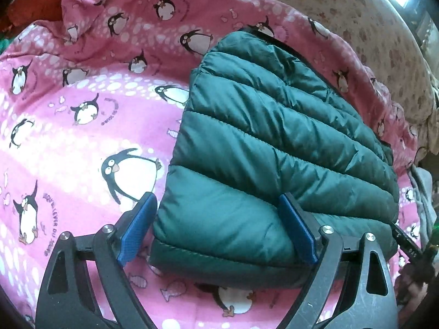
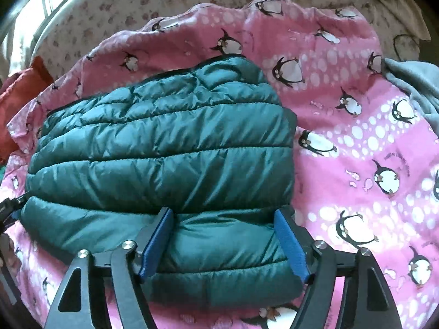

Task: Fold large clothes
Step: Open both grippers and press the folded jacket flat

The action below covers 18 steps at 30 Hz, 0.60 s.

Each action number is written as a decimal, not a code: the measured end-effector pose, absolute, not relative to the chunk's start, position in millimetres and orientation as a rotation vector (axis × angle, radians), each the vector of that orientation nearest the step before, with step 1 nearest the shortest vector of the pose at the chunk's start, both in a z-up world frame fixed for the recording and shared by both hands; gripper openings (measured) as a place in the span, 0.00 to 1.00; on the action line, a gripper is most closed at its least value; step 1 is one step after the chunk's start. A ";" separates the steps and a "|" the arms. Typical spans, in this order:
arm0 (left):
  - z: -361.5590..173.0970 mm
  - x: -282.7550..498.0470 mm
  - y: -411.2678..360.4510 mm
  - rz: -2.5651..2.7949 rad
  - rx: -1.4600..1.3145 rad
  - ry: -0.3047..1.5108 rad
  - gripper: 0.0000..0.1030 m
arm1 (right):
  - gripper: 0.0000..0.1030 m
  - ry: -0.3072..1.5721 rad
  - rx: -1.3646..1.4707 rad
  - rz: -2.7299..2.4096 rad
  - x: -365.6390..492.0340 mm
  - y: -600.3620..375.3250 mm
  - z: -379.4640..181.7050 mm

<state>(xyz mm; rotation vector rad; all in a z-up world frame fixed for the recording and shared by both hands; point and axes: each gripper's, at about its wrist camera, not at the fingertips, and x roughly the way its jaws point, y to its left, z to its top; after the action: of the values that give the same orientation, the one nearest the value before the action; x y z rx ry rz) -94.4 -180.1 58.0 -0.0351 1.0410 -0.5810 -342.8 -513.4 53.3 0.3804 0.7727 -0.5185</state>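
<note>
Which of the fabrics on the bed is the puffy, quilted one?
The dark green jacket, folded on the flat pink penguin sheet; the grey cloth is smooth.

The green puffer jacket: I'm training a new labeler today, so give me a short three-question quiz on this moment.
1. True or false: the green puffer jacket lies spread out flat and unfolded.
2. What does the jacket rest on? A) bare wooden floor B) pink penguin-print sheet C) metal tray
3. Fill in: both the left gripper and the right gripper have their jaws ____ around the jacket's near edge.

Key: 1 false, it is folded into a compact bundle; 2 B; 3 open.
</note>
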 end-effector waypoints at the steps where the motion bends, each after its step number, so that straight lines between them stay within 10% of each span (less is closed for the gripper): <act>1: 60.3 -93.8 -178.7 -0.585 -0.038 1.056 0.87 | 0.73 0.775 0.375 -0.517 -343.1 -513.1 54.9; 18: 43.5 -68.5 -170.7 -0.763 -0.241 1.195 0.99 | 0.92 0.706 0.796 -0.246 -384.1 -564.8 19.7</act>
<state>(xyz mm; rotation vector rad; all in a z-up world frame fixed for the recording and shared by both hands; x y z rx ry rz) -68.5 -170.7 43.5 -0.2407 1.1945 -0.7631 -384.1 -564.8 19.7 0.7960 0.7055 -0.2464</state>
